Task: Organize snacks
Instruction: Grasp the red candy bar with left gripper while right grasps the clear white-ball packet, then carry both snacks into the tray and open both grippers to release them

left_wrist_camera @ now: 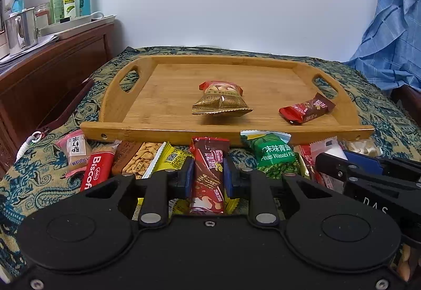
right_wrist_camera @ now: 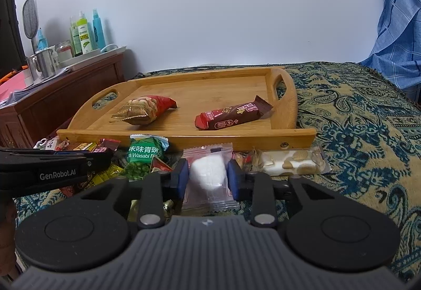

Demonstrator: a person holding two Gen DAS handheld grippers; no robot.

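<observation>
1. Left wrist view: the left gripper [left_wrist_camera: 208, 177] is clamped on a brown chocolate wafer bar [left_wrist_camera: 208, 174]. Its blue pads [left_wrist_camera: 188, 178] press the bar's two long sides, so the bar's long axis runs straight ahead along the fingers, its far end aimed at the tray.
2. The bamboo tray [left_wrist_camera: 163, 129] lies directly beyond the gripper, its near rail crossing left to right just past the bar's far tip. A gold-and-red nut packet [left_wrist_camera: 222, 102] sits mid-tray, and a red candy bar [left_wrist_camera: 306, 110] near the right handle.
3. Loose snacks lie on the patterned cloth [left_wrist_camera: 31, 184] between gripper and tray: a red Biscoff packet [left_wrist_camera: 96, 171] and a peanut packet [left_wrist_camera: 136, 161] to the left, a green wasabi peas packet [left_wrist_camera: 276, 156] to the right. The right gripper [left_wrist_camera: 350, 169] enters at the right edge.
4. Right wrist view: the right gripper [right_wrist_camera: 208, 177] has its pads against both sides of a clear packet with a white sweet [right_wrist_camera: 208, 174], clamped on it. That packet also lies lengthwise along the fingers.
5. Here the tray [right_wrist_camera: 263, 137] stands ahead and slightly left, its near rail just past the packet. A cracker packet [right_wrist_camera: 292, 162] rests on the cloth to the right.
6. Both grippers sit near the tray's front rail; I judge each load must lift over that rail and go forward.
</observation>
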